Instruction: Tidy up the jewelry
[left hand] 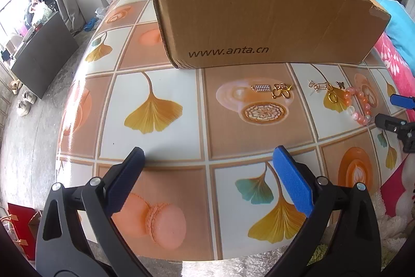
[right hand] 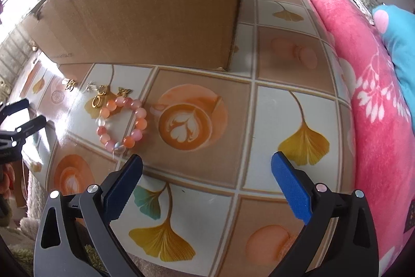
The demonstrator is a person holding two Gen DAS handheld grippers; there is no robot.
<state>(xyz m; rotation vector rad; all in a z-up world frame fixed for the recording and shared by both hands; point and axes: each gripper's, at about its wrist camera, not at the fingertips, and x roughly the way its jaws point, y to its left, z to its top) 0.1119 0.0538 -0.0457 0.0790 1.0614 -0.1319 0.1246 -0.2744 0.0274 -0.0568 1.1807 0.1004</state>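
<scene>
Patterned tabletop — bead bracelet, perhaps gold earrings beside it

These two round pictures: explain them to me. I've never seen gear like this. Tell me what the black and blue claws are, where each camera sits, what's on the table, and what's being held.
A person holds one two-finger gripper in each hand; a fisheye camera on each looks along its fingers. The left wrist view shows the left gripper, open and empty. The right wrist view shows the right gripper, also open and empty. On the patterned tablecloth lie a pink bead bracelet, several small gold earrings, and a torn cardboard box behind them. Nothing is held.
</scene>
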